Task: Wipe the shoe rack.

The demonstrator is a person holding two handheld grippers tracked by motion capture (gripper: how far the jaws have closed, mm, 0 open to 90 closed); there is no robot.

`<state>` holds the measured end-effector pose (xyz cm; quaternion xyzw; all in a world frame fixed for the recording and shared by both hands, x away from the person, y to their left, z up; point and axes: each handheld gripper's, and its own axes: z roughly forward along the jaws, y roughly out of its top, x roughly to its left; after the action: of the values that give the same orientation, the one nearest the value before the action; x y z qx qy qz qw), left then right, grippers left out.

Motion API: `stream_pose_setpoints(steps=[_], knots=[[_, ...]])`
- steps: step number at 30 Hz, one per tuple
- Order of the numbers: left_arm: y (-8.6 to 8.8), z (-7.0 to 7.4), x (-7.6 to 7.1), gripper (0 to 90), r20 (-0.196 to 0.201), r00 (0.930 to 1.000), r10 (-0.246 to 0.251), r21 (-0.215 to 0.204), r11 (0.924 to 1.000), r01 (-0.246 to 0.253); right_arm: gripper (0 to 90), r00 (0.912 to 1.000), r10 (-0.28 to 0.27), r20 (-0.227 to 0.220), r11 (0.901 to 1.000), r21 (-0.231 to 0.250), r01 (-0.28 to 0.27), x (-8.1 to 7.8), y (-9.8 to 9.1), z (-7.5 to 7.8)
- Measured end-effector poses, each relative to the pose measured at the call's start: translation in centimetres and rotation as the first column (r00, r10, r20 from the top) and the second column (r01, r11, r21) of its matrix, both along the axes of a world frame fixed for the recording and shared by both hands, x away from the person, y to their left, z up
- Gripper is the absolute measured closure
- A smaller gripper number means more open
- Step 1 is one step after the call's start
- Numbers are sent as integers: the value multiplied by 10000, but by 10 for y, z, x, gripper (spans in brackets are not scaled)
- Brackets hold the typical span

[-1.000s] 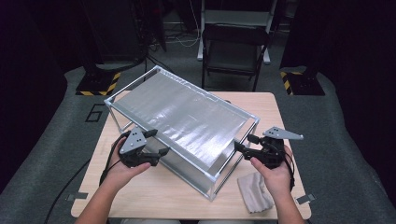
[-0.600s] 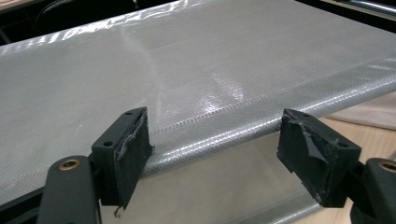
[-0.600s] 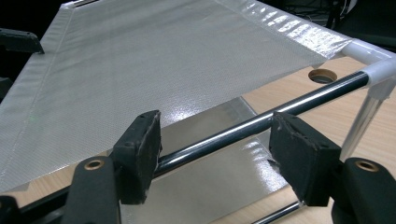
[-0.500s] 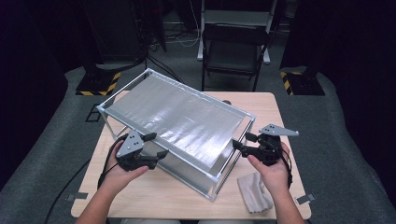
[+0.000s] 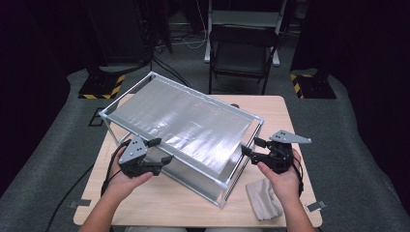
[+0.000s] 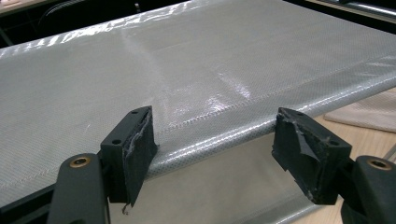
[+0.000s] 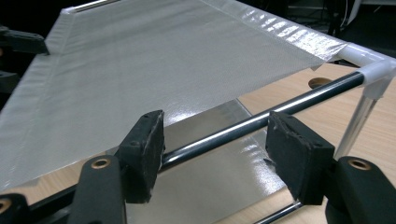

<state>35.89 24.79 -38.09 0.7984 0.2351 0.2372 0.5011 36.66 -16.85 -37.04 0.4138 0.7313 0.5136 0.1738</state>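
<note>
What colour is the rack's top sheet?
Glossy silver-grey with a fine dotted weave, top sheet; clearest in the left gripper view.

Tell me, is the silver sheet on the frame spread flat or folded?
Spread flat: the silver sheet stretches across the top of the frame from rail to rail, with no fold visible.

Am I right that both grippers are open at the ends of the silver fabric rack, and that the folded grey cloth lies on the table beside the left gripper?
Not quite: the grey cloth lies near the right gripper, by the table's near edge, as the high view shows. The rest holds: left gripper and right gripper are open at the ends of the silver fabric rack.
</note>
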Motion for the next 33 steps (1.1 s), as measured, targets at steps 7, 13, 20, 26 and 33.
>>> stream_pose_setpoints(steps=[7, 13, 20, 26, 33], knots=[[0, -3, -1, 294, 118, 9999, 24, -196, 9998, -22, 387, 9993, -353, 138, 9992, -156, 356, -18, -23, -7], [1, -3, -2, 294, 151, 9999, 12, -199, 9998, -9, 432, 9959, -853, -290, 9924, -910, 824, -31, -36, -48], [1, -4, -1, 294, 291, 9996, 13, -169, 9999, -9, 485, 9939, -977, -513, 9871, -1319, 903, -43, -38, -83], [2, -4, -1, 295, 304, 9995, -3, -162, 9999, 8, 466, 9922, -1084, -613, 9882, -1156, 1008, -49, -41, -98], [2, -5, -2, 296, 304, 9995, -19, -232, 9997, 26, 452, 9861, -1373, -933, 9825, -1397, 1236, -60, -49, -115]])
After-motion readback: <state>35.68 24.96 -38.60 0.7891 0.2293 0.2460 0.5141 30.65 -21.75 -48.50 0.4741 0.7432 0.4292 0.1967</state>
